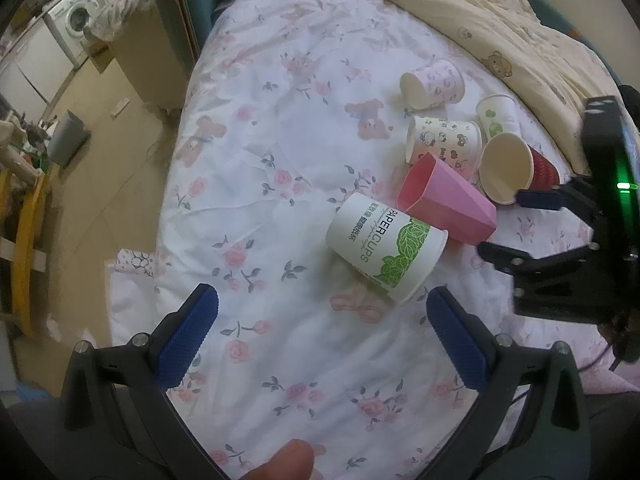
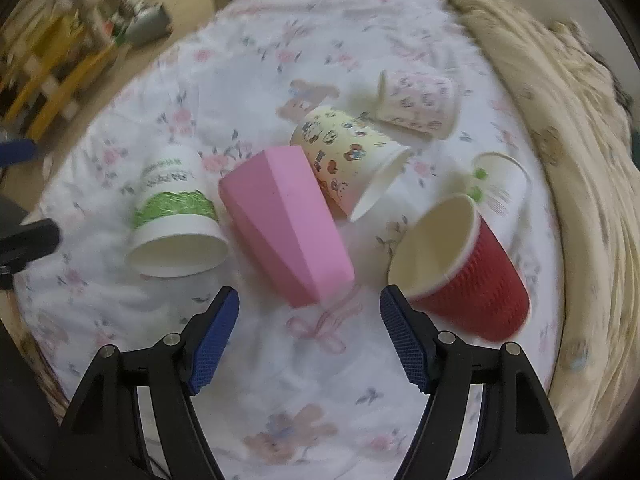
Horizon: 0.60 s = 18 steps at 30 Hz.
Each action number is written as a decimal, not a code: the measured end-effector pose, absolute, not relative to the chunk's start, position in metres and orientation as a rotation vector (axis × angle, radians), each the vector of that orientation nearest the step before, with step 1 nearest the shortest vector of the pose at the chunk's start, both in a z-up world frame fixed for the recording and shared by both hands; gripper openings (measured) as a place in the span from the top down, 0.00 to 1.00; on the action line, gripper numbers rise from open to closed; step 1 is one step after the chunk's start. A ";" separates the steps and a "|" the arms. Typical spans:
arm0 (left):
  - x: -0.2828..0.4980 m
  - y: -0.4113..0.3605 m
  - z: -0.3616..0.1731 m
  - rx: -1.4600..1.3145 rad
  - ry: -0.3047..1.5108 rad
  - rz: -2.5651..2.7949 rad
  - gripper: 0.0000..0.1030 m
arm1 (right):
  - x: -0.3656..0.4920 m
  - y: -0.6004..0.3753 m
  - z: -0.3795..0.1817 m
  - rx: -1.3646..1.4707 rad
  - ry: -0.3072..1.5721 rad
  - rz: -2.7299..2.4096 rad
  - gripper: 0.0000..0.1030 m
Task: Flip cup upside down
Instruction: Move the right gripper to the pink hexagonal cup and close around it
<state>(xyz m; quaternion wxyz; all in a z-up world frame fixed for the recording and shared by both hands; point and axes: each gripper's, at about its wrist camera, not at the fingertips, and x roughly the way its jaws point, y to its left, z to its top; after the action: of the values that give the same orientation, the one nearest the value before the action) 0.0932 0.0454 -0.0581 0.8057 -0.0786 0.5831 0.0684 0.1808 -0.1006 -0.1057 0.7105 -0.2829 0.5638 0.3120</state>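
Note:
Several cups lie on a floral bedsheet. A white paper cup with green leaves (image 1: 384, 248) (image 2: 176, 216) lies on its side. A pink faceted cup (image 1: 448, 204) (image 2: 288, 224) lies beside it. A red ribbed cup (image 1: 516, 170) (image 2: 472, 276) lies tilted with its mouth showing. A cartoon-print cup (image 1: 444, 144) (image 2: 348, 160), a pale patterned cup (image 1: 434, 82) (image 2: 418, 104) and a white cup with green print (image 1: 498, 114) (image 2: 500, 180) lie behind. My left gripper (image 1: 322, 320) is open and empty, just short of the leaf cup. My right gripper (image 2: 310, 318) is open and empty, close to the pink cup's base; it shows in the left wrist view (image 1: 516, 224).
A cream quilt with bear prints (image 1: 520, 28) (image 2: 580, 168) is bunched along the right side of the bed. The bed's left edge drops to a wooden floor (image 1: 100, 120) with a washing machine (image 1: 76, 20), a grey bin (image 1: 68, 142) and yellow furniture (image 1: 24, 240).

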 end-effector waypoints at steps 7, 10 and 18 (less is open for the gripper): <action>0.094 0.050 -0.063 -0.178 1.266 0.162 0.00 | 0.190 -0.071 -0.138 -0.825 1.265 0.736 0.27; 0.095 0.050 -0.063 -0.171 1.263 0.163 0.00 | 0.190 -0.063 -0.147 -0.873 1.256 0.731 0.30; 0.091 0.047 -0.057 -0.165 1.241 0.155 0.00 | 0.180 -0.077 -0.128 -0.735 1.264 0.718 0.42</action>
<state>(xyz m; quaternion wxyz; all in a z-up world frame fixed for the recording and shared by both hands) 0.0913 0.0474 -0.0573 0.8076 -0.0770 0.5802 0.0723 0.1801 -0.0766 -0.1280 0.6862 -0.3283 0.5645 0.3204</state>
